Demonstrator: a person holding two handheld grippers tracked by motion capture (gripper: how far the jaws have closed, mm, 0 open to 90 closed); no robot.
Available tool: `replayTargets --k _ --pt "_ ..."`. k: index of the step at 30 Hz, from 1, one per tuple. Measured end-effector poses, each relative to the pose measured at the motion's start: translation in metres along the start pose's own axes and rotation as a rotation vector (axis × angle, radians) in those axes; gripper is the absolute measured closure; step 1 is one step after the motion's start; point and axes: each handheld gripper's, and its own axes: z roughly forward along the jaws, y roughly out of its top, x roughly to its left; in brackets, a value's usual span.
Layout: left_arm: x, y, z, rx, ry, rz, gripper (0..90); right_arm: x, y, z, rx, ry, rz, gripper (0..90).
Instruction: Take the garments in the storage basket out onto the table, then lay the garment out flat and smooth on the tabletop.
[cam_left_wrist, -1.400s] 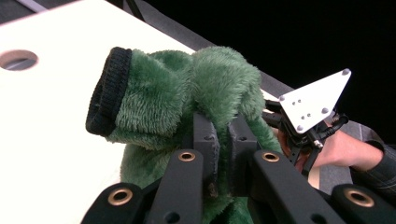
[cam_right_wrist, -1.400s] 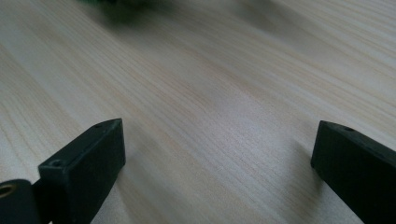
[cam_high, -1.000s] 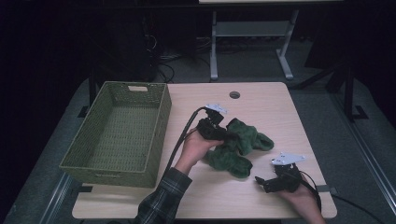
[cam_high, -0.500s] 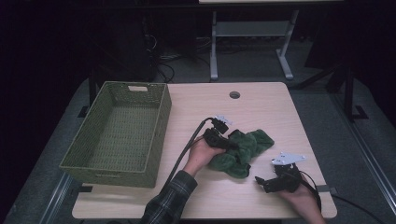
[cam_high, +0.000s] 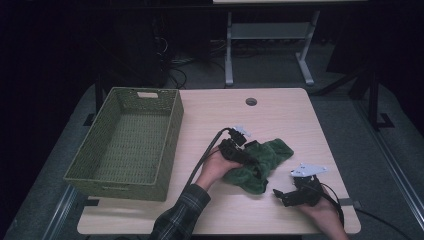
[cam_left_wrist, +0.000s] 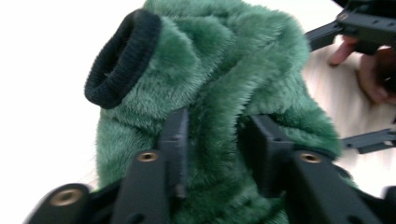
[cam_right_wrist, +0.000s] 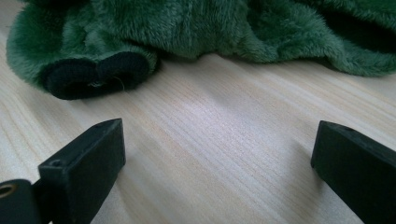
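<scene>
Plush green garment (cam_high: 260, 162); matt wood table (cam_high: 280, 115)

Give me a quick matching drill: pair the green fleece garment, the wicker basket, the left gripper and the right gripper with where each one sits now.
Things:
1. green fleece garment
2. wicker basket
3. left gripper
4. right gripper

Places or states:
A. left part of the table, nothing inside
B. jaws wide apart, bare wood between them
C. heaped on the table between the two hands
D. jaws astride a fold of fleece, having just been opening

Pairs: 1-C, 2-A, 3-D, 4-B
</scene>
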Motion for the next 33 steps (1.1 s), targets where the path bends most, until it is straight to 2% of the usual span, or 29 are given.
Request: replayTargets --k 3,5,9,12,17,21,27,33 --pt "-0.008 0.002 -0.014 -0.024 0.004 -0.001 53.8 0.000 0.000 0.000 -0.001 0.000 0.000 2.7" --pt "-0.012 0.002 -0.021 -0.030 0.007 0.013 51.9 0.000 0.000 0.000 -0.001 -0.001 0.002 2.7" --pt "-0.021 -0.001 -0.036 -0.054 -0.014 0.030 51.2 0.000 0.000 0.000 -0.001 -0.001 0.001 2.7" --pt "-0.029 -0.006 -0.043 -0.053 -0.013 0.039 51.4 0.000 0.000 0.000 0.000 -0.002 0.000 2.7" --pt "-0.038 -0.018 -0.054 -0.081 -0.020 0.053 52.5 0.000 0.000 0.000 -0.001 -0.002 -0.001 2.7" --pt "-0.043 -0.032 -0.056 -0.105 -0.022 0.059 53.3 0.000 0.000 0.000 -0.001 -0.002 -0.002 2.7" --pt "-0.050 -0.046 -0.057 -0.098 -0.018 0.071 56.5 0.000 0.000 0.000 -0.001 -0.002 -0.001 2.7" --pt "-0.055 -0.053 -0.041 -0.066 -0.005 0.099 57.0 0.001 0.001 0.000 0.009 -0.005 0.004 2.8"
